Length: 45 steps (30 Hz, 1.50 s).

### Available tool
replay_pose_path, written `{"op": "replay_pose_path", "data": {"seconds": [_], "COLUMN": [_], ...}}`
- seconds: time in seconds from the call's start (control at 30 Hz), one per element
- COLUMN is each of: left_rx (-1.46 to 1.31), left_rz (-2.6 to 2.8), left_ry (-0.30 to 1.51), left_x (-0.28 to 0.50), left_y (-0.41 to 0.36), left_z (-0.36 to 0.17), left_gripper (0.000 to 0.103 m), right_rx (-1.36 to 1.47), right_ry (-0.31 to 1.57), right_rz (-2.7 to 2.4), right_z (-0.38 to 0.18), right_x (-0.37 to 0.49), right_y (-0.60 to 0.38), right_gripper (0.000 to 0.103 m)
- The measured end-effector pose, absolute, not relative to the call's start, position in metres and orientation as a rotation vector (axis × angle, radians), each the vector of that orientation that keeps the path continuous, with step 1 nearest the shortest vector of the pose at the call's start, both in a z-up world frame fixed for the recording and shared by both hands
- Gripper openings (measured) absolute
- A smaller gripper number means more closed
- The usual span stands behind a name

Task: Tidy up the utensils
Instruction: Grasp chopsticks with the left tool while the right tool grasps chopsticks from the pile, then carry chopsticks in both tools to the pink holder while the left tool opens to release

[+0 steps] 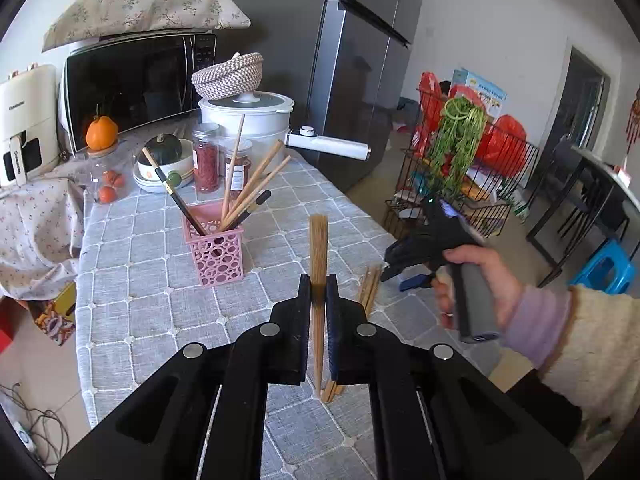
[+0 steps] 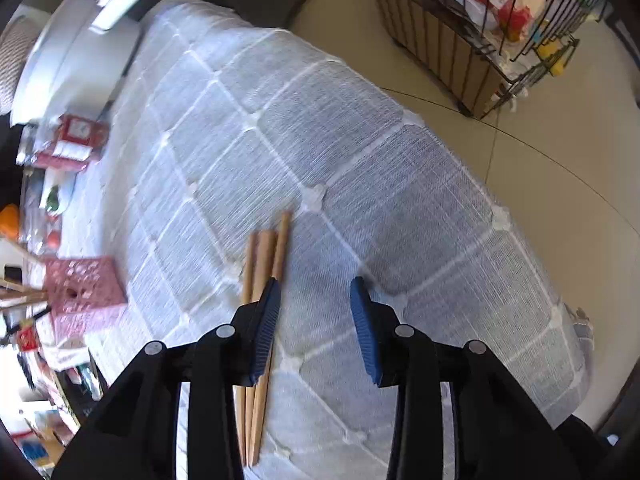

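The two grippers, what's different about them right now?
The left gripper is shut on a wooden chopstick and holds it up off the tablecloth; the right gripper holds nothing, with bare cloth between its pads. The left gripper faces the pink basket; the right gripper points down beside the loose chopsticks lying flat on the cloth. Both are black with blue pads.

1 pink holder (image 1: 214, 250) holding about 7 chopsticks (image 1: 256, 184), count unsure; 1 chopstick (image 1: 319, 252) clamped in the left gripper (image 1: 319, 292); 3 loose chopsticks (image 2: 266, 264) on the tablecloth; 2 jars (image 1: 206, 158); 1 white pot (image 1: 248, 118); 1 microwave (image 1: 136, 80)
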<state>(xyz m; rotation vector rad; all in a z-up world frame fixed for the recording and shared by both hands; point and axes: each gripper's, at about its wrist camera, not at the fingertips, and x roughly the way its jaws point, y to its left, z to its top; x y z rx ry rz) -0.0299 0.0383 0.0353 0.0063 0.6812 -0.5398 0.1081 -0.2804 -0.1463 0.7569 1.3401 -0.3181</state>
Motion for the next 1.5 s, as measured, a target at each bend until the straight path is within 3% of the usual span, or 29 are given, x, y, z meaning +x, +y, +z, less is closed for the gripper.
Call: {"op": "replay_pose_path", "data": {"seconds": [0.47,0.53,0.57,0.6,0.73,1.1,1.5], "left_rx": [-0.068,-0.076,-0.081,-0.086,-0.113,-0.148,-0.111], "left_rz": [-0.529,-0.513,-0.509,-0.502,-0.464,-0.376,-0.312], "left_ry": [0.626,0.617,0.615,0.612,0.605,0.618,0.562], "left_x": [-0.036,-0.037,-0.036,-0.037,-0.036,-0.044,-0.005], "left_y": [0.071,0.075,0.078,0.081,0.094,0.103,0.094], "left_z": [0.047,0.050,0.050,0.051,0.053,0.052,0.112], "left_gripper": [0.007,0.007,0.007,0.007,0.007,0.007,0.007], "right_rx": [0.440,0.409,0.427,0.470,0.631,0.474,0.357], "right_ry": [1.348,1.321,1.309,1.295,1.232,0.916,0.725], "right_rz": [-0.454,-0.463,-0.455,-0.443,-0.339,-0.002,0.206], "right_z": [-0.142,-0.142,-0.142,-0.142,-0.136,-0.014,0.113], "right_x": [0.133,0.131,0.129,0.125,0.104,0.003,-0.011], "right_y": [-0.240,-0.232,-0.232,-0.235,-0.249,-0.222,-0.201], "right_gripper": [0.032,0.025,0.013,0.009,0.006,0.005,0.005]}}
